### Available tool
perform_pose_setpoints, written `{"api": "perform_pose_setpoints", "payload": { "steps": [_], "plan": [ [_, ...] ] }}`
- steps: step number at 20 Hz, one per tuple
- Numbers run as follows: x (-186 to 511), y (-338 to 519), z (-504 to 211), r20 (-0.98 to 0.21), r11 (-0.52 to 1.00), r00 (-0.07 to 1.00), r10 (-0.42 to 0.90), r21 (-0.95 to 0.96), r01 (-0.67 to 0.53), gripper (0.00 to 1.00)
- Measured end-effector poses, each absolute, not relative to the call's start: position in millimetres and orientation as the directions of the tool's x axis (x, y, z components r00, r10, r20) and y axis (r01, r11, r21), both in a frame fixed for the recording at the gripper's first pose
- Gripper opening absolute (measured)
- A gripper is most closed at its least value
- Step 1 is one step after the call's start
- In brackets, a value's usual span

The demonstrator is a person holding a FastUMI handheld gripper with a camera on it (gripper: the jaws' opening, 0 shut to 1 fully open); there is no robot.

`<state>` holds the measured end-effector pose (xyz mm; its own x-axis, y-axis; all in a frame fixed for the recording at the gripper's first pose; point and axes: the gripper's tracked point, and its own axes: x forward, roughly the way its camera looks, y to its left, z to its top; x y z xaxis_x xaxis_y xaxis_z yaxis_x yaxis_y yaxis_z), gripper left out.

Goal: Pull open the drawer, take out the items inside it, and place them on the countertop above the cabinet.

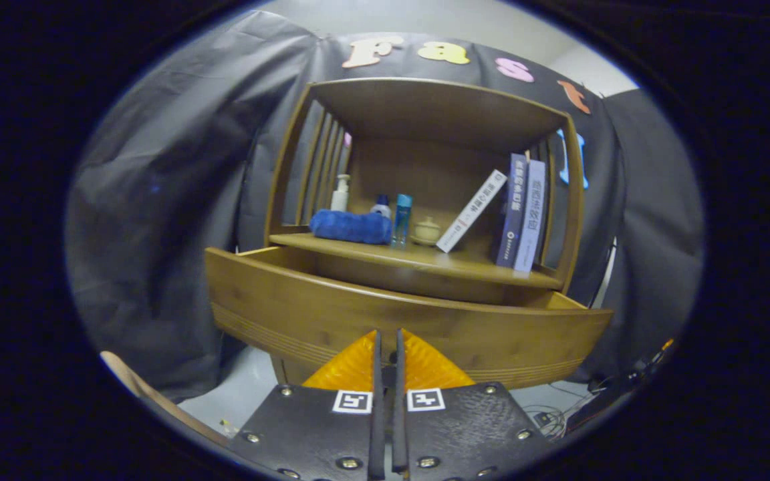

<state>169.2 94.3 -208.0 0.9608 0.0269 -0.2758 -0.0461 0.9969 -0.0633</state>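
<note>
Already the drawer [385, 314] stands pulled out below the countertop [425, 257], its inside hidden behind its front. The gripper [386, 341] sits at that front, fingers nearly together, nothing visibly between them. Taking items out remains, I judge.

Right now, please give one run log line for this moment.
wooden drawer: pulled open | contents: hidden by front | gripper: fingers nearly closed at drawer front | countertop: rolled blue towel, bottles, books
</note>
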Motion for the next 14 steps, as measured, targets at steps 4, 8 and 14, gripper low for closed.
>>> {"api": "perform_pose_setpoints", "payload": {
  "steps": [4, 8, 14],
  "plan": [
    [160.7, 99.6, -207.1, -0.301, 0.999, 0.953, 0.043, -0.005, -0.047, 0.05],
    [167.7, 92.0, -210.1, -0.333, 0.999, 0.943, 0.03, 0.032, -0.021, 0.09],
    [181.4, 86.3, -236.3, -0.386, 0.998, 0.922, 0.024, 0.064, 0.001, 0.32]
  ]
}}
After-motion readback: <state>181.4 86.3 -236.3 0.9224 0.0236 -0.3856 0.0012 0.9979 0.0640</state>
